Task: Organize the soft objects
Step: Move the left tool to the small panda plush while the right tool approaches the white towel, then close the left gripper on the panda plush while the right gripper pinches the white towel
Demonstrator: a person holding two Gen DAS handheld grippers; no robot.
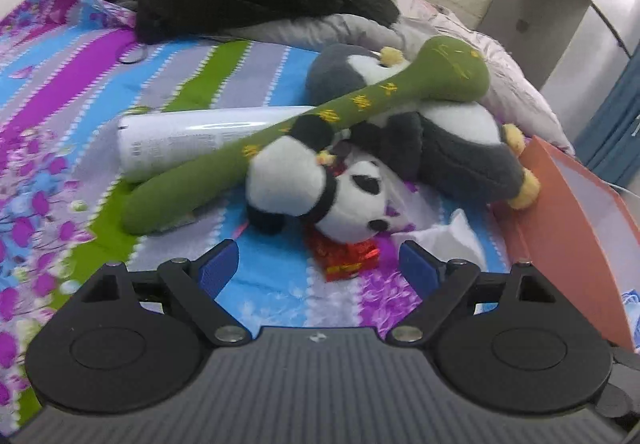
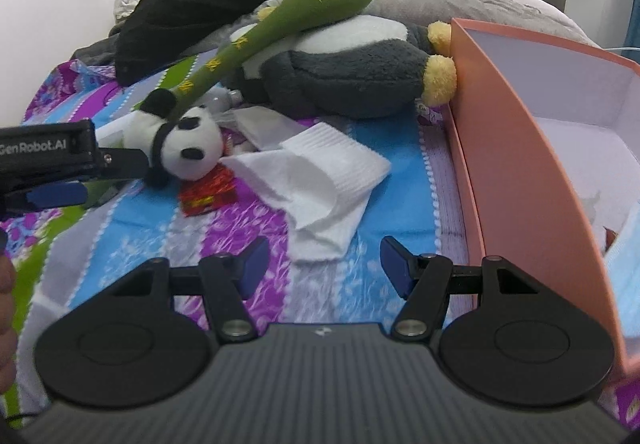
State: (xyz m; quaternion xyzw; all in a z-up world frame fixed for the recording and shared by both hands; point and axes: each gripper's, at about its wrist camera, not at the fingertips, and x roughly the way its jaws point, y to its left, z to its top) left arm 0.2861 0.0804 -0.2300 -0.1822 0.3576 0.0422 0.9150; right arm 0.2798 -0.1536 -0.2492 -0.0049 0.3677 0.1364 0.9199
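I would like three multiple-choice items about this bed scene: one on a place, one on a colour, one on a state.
1. Where does the green club lie?
A. Across the panda and penguin
B. Inside the box
C. Under the sock

2. What colour is the box outside?
A. Blue
B. Pink
C. Black

3. How is the right gripper?
A. Shut on the sock
B. Open, empty
C. Shut on the panda

Key: 1 A, it rests over the panda and penguin. 2 B, its wall is pink. 3 B, its fingers stand apart before the sock.
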